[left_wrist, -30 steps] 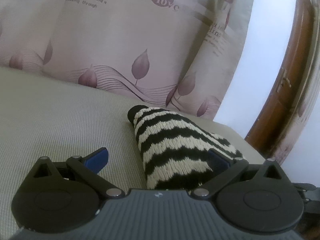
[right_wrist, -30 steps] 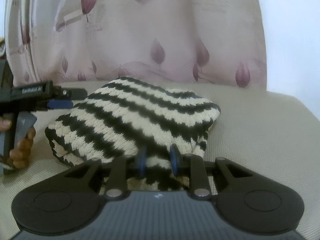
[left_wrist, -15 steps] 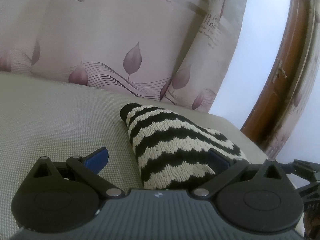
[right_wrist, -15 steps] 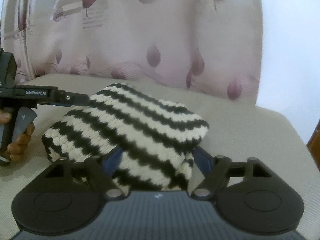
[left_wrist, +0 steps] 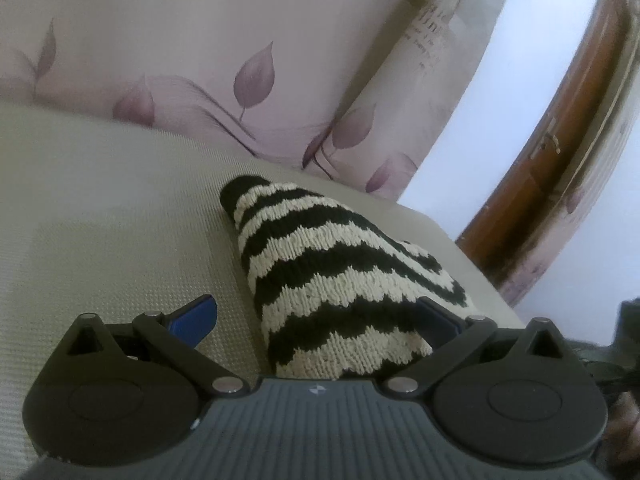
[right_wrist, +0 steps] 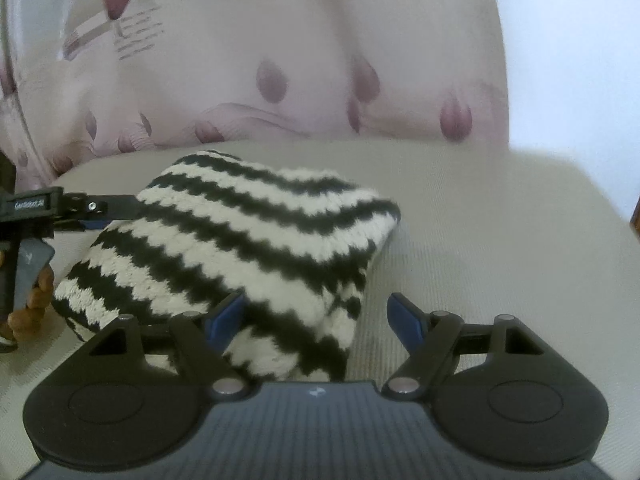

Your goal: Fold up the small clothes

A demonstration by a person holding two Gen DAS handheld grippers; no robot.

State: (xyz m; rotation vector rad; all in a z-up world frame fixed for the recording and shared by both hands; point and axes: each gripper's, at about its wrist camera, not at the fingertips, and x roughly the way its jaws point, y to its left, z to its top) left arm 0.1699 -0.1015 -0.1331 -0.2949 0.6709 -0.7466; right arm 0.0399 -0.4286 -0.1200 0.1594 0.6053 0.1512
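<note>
A black-and-cream zigzag-striped knitted garment (left_wrist: 340, 280), folded into a thick bundle, lies on a beige textured cushion surface (left_wrist: 100, 220), filling the centre of both views. In the left wrist view it tapers from the lower middle of the frame up to a dark tip near the centre. The left hand-held gripper (left_wrist: 316, 318) stands wide, its blue-padded fingers (left_wrist: 194, 316) spread to either side of the bundle's near end; the right-hand pad is partly hidden by the knit.

In the right wrist view the right hand-held gripper (right_wrist: 320, 312) is also spread wide, with the near corner of the garment (right_wrist: 240, 240) lying between its blue pads without being pinched. The left hand-held gripper appears at the left edge of that frame, its tip touching the bundle's side. A pale pink curtain with purple leaf print (right_wrist: 280, 60) hangs behind the cushion. A brown wooden door frame (left_wrist: 560, 140) curves down the right of the left wrist view.
</note>
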